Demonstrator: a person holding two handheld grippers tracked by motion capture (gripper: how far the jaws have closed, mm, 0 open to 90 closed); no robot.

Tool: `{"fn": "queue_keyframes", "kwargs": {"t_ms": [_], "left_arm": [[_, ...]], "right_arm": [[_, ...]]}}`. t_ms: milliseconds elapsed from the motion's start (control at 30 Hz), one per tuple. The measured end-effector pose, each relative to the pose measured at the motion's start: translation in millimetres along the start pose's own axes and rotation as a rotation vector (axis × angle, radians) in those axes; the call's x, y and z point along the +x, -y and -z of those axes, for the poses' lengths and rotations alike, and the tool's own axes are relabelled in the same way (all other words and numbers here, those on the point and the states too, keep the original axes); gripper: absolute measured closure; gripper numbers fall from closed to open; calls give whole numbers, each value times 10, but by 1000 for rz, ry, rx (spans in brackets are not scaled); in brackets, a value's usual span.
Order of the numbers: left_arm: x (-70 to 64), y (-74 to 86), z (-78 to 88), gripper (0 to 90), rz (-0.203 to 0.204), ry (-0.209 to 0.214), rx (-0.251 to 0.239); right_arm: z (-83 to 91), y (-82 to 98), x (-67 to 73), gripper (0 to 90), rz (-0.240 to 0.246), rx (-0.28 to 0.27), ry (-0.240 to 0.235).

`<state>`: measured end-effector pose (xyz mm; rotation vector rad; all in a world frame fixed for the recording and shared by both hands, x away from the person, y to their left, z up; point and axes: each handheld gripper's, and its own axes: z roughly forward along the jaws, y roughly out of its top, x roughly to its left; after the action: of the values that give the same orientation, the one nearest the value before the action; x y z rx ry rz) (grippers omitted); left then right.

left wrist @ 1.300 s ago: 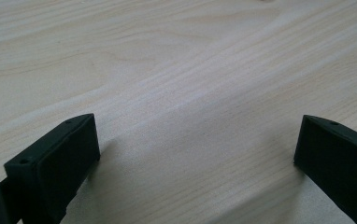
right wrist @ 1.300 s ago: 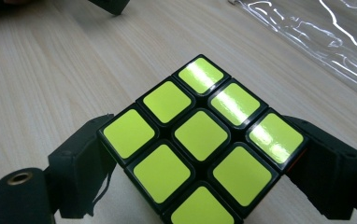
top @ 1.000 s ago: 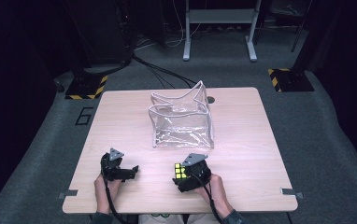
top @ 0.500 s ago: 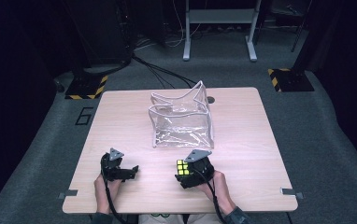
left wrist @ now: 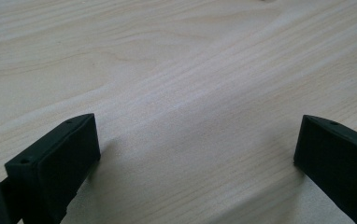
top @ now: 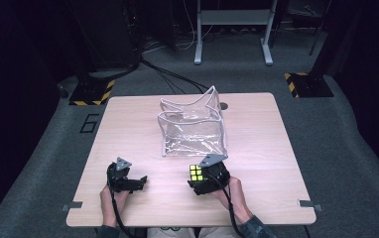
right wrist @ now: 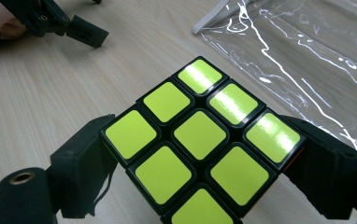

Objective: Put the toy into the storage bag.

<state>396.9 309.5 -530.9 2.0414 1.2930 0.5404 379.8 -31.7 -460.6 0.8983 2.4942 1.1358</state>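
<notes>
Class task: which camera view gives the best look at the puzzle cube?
The right gripper view: the cube sits large between the jaws, its yellow face plain. The high view shows it small; the left gripper view shows bare table.

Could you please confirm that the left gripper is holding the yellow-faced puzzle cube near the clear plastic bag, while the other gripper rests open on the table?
Not quite: the right gripper holds the puzzle cube, its jaws pressing on both sides in the right gripper view. It sits just in front of the clear plastic bag. The left gripper is the one resting open on the table, as the left gripper view shows.
</notes>
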Motion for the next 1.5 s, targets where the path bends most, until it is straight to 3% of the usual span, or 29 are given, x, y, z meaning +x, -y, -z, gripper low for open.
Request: {"fn": "queue_keyframes", "kwargs": {"t_ms": [467,733,1100,1500], "left_arm": [[0,-1,-2,0,2,-1,-1],[1,-1,-3,0,1,0,0],[-3,0,-4,1,7,1,-4],[-2,-1,-3,1,4,-1,-4]], "right_arm": [[133,-145,-125,143,-8,-14,-2],[208,-256,-172,143,12,-29,4],[293,-410,-263,144,4,-37,-35],[390,-577,-316,144,11,-46,-26]]}}
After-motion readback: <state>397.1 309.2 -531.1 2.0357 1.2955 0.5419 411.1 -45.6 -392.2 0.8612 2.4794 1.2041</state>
